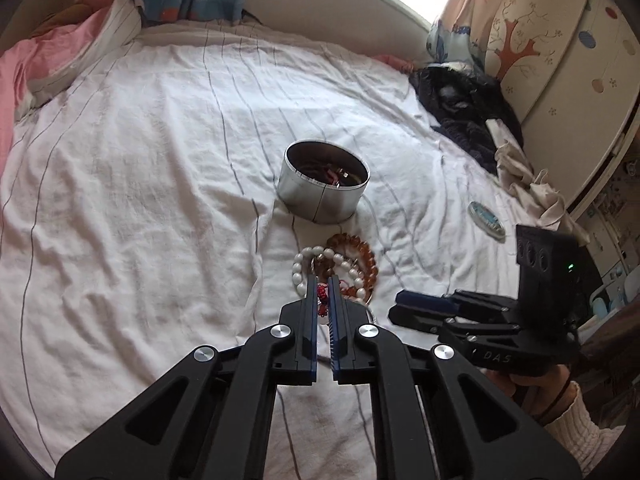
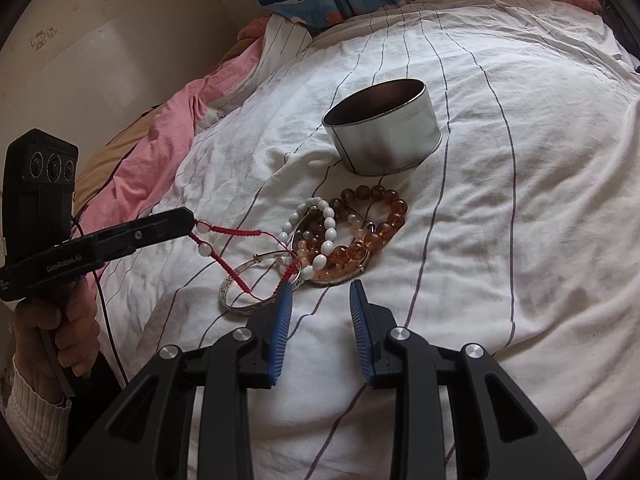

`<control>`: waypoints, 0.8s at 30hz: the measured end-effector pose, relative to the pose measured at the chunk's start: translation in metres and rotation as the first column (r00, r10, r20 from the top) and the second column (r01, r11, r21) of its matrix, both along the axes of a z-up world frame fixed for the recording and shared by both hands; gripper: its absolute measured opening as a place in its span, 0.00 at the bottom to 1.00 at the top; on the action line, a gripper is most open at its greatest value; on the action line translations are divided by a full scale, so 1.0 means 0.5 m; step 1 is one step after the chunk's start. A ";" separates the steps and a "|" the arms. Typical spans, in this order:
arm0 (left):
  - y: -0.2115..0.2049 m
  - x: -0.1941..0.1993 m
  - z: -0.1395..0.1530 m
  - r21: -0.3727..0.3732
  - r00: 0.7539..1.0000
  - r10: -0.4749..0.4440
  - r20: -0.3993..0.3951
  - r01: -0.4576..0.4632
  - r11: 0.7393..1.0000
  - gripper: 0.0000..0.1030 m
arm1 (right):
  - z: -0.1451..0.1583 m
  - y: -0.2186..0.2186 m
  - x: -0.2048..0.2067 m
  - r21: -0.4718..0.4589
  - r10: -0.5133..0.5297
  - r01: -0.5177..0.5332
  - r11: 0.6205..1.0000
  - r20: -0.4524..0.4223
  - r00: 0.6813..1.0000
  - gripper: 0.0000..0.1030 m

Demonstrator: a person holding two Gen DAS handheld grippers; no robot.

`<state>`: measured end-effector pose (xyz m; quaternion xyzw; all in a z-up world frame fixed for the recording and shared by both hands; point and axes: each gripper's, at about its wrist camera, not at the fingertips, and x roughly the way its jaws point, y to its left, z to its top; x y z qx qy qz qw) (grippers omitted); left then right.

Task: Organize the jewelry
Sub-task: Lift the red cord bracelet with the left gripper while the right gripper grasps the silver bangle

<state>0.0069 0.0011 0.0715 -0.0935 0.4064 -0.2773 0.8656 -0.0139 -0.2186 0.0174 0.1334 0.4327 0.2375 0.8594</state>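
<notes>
My left gripper (image 1: 321,280) is shut on a red cord bracelet (image 1: 321,293) and holds it off the white sheet. In the right wrist view the left gripper (image 2: 191,221) comes in from the left. The red cord (image 2: 236,234), with a white bead on it, stretches from its tip down to the jewelry pile. The pile holds an amber bead bracelet (image 2: 390,216), a white bead bracelet (image 2: 326,224) and a silver bangle (image 2: 236,300). A round metal tin (image 2: 384,132) stands open behind the pile. My right gripper (image 2: 320,300) is open just in front of the pile, with nothing between its pads.
The white striped bed sheet (image 1: 140,200) is wrinkled. A pink quilt (image 2: 168,128) lies bunched at its left side. Dark clothes (image 1: 468,104) and a small round lid (image 1: 485,216) lie to the right of the tin (image 1: 326,184). A patterned wardrobe (image 1: 560,60) stands beyond.
</notes>
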 end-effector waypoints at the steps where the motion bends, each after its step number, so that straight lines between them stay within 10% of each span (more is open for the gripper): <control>1: 0.004 -0.002 0.012 -0.018 1.000 0.007 0.022 -0.007 1.000 0.05 | 0.002 0.002 -0.001 0.015 0.009 -0.009 1.000 0.003 1.000 0.32; 12: 0.017 0.003 0.015 0.018 0.997 0.063 0.045 -0.064 0.998 0.05 | -0.025 0.047 0.020 0.006 -0.004 0.004 1.000 -0.031 1.000 0.33; 16: 0.004 -0.001 0.017 0.042 0.996 0.059 0.067 -0.062 0.997 0.05 | -0.018 0.056 0.015 -0.010 0.029 -0.030 1.000 -0.015 0.999 0.09; 20: 0.007 0.002 0.016 0.041 0.995 0.075 0.070 -0.078 0.996 0.05 | -0.004 0.050 0.004 0.007 0.041 -0.041 0.999 0.001 0.999 0.07; 24: 0.020 0.002 0.016 0.033 0.993 0.091 0.069 -0.094 0.995 0.05 | 0.002 0.058 0.006 0.058 0.036 -0.036 0.998 -0.014 0.999 0.41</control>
